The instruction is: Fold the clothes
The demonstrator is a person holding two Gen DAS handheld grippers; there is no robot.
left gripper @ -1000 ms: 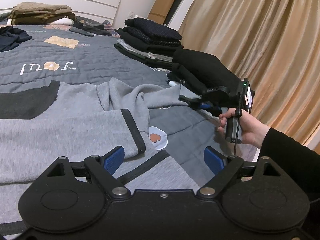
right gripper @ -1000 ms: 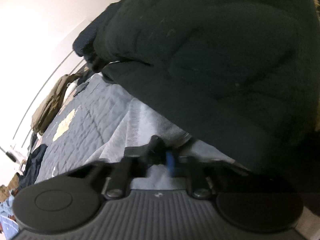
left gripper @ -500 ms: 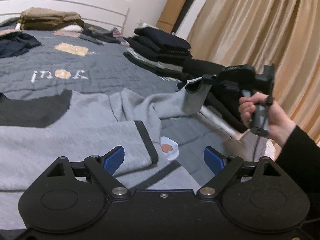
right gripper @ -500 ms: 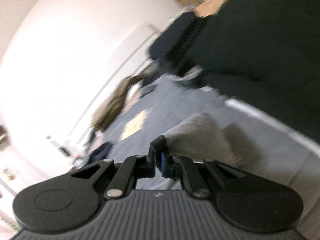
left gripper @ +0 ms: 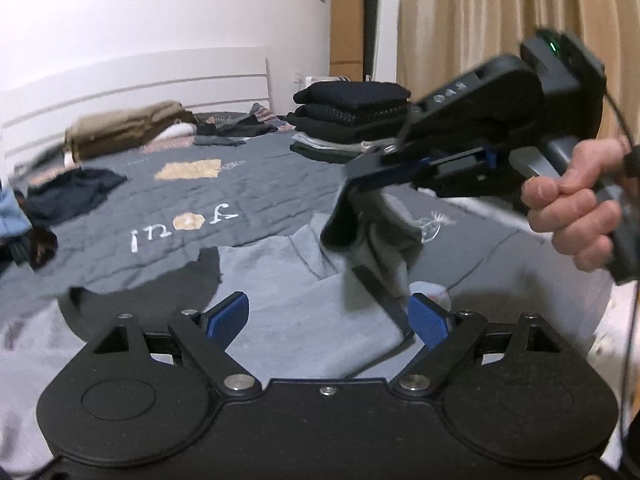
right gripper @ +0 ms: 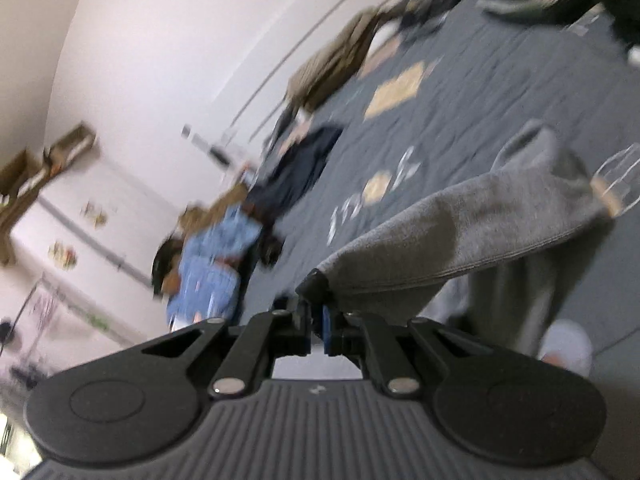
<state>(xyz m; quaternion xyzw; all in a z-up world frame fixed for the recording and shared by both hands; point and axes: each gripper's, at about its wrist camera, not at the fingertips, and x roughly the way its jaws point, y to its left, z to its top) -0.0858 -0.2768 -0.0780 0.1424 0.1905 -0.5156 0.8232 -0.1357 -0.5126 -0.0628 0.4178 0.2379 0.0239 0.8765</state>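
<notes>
The left gripper [left gripper: 328, 316] hung with its jaws wide apart and empty, just over the near part of the grey sweatshirt [left gripper: 292, 292] spread on the bed [left gripper: 280, 184]. A little farther, to the right, the right gripper [left gripper: 352, 184] was clamped on the sleeve [right gripper: 460, 240], lifted clear of the quilt. To fold well, the sleeve probably should travel across the body and land flat, the cuff released only once down. Folded stacks [left gripper: 352, 116] lay far right.
</notes>
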